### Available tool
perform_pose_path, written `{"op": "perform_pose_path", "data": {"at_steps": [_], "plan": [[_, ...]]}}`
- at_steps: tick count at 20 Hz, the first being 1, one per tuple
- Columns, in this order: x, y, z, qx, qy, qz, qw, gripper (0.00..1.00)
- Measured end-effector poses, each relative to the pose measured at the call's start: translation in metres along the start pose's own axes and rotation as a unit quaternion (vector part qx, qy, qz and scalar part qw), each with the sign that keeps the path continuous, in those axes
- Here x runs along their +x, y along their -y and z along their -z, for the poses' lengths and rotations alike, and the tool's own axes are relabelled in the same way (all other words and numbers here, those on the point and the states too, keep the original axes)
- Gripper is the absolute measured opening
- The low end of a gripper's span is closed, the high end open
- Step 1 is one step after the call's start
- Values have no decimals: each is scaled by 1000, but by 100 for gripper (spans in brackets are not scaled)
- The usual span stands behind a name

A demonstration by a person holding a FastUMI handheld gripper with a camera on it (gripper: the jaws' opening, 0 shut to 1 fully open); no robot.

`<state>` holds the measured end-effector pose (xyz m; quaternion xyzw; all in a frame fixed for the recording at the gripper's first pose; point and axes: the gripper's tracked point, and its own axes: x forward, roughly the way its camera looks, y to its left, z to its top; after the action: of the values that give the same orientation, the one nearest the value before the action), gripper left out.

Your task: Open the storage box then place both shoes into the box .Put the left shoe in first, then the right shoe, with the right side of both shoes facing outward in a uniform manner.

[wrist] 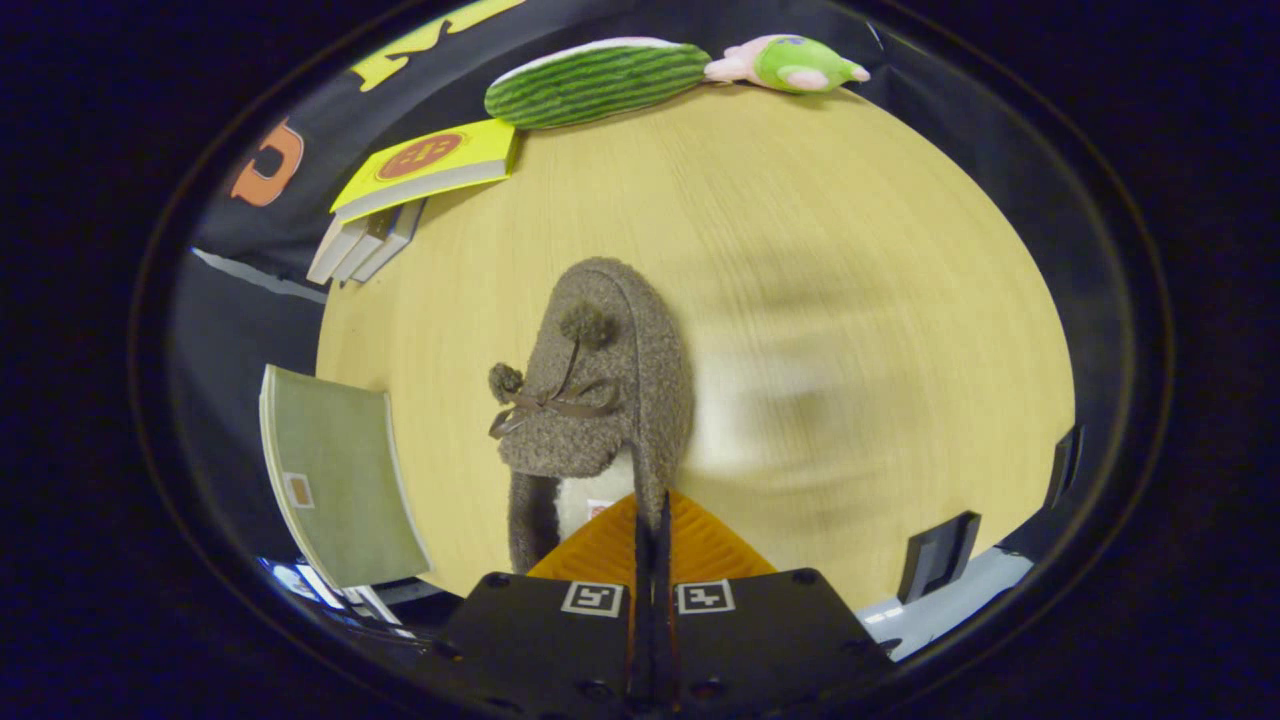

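Tool [652,515] at 6 o'clock, orange fingers [700,545] drawn together until almost no gap remains, pinching the heel-side wall of the brown fleece slipper [600,380]; looks clamped on that thin collar edge, though exactly how much fabric sits between the pads stays hidden. Slipper stretches away toward 12 o'clock from the fingertips, toe farthest off, two pompoms [586,322] and a ribbon bow on the upper, pale lining visible at the opening. Hard to tell whether hanging above the bench [800,230] or resting on it; blurred shadow spreads at 3 o'clock of it. Judged light, soft and floppy: fuzzy pile gives good friction, so little risk of slipping out, but body likely to sag and swing from a single edge grip, toe drooping. Best hold judged at the heel collar or the side wall near the opening, where the fabric folds thin enough for the fingers; thick toe too bulky and squashy. No fragility, firm squeeze tolerable. Green book [335,475] lies at 9 o'clock, stack of books with yellow cover [430,165] at 11 o'clock, watermelon plush [600,82] and green plush toy [795,62] at 12 to 1 o'clock along the far rim.
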<state>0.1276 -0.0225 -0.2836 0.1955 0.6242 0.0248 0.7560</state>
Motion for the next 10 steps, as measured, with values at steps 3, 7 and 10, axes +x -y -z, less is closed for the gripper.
{"op": "perform_pose_path", "data": {"at_steps": [3, 7, 10], "plan": [[-14, -23, 8, 26, 29, -30, 999, 6], [-43, -64, 24, 45, 54, -75, 995, 6], [-71, -102, 33, 37, 79, -100, 991, 6]]}}
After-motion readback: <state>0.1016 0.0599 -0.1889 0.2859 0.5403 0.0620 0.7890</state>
